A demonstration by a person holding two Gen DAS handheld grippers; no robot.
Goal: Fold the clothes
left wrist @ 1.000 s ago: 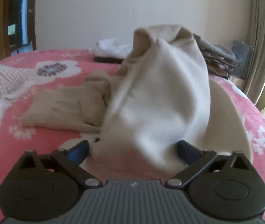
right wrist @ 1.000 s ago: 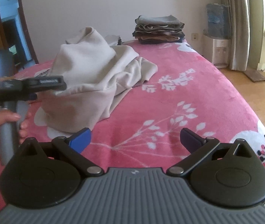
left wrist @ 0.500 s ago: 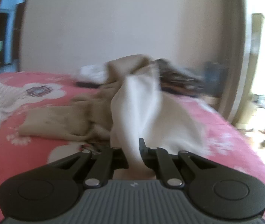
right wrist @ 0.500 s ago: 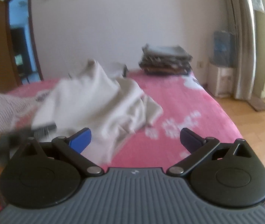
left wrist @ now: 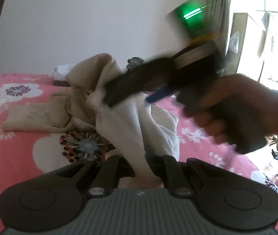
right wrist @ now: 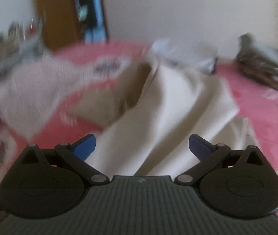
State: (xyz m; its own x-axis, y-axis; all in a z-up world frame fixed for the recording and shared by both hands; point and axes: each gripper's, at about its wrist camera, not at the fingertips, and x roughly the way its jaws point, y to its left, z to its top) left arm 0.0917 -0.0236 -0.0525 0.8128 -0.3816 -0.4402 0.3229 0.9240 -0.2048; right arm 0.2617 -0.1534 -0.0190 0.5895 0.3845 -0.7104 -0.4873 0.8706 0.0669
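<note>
At the bottom centre of my left wrist view, my left gripper has its jaws pressed together on a fold of the beige garment, pinching it. The cloth rises from there toward mid-frame and trails left across the pink floral bedspread. At right of that frame a hand holds my right gripper, blurred, over the cloth. In the right wrist view, my right gripper has its jaws spread wide, the beige garment lying between the blue fingertips. Further back, upper right, sits a blurred stack of folded clothes.
</note>
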